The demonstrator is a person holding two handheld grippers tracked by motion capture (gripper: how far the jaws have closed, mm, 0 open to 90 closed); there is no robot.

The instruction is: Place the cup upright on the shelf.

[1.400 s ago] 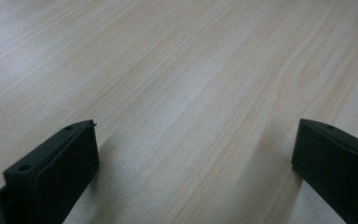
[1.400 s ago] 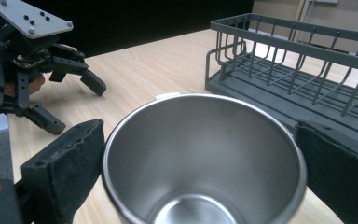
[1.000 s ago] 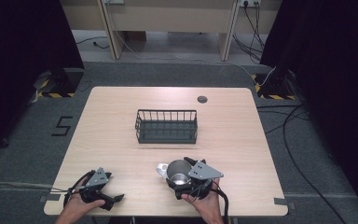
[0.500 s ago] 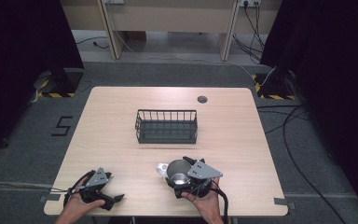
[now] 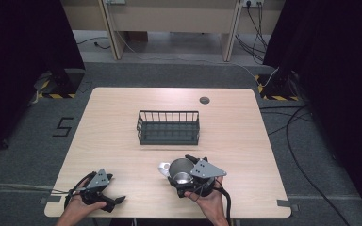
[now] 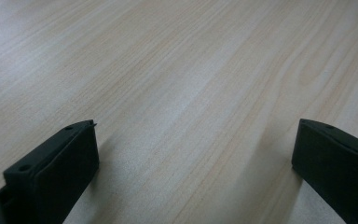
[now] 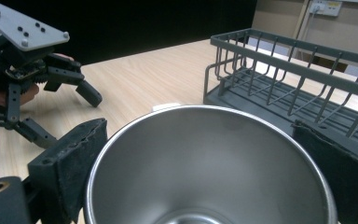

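One cup [image 5: 181, 171], one basket [image 5: 168, 127]

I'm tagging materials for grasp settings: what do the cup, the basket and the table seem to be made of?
The shiny silver cup looks like brushed stainless steel, given its soft grey reflections. The dark grey wire basket seems to be coated metal rod with a matte finish. The pale table shows wood grain, probably laminate.

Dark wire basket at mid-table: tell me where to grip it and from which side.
Grip the dark wire basket by its near long top rail, coming from above on the person's side. It stands upright and open-topped, and the thin rail fits between jaws. The open left gripper is free.
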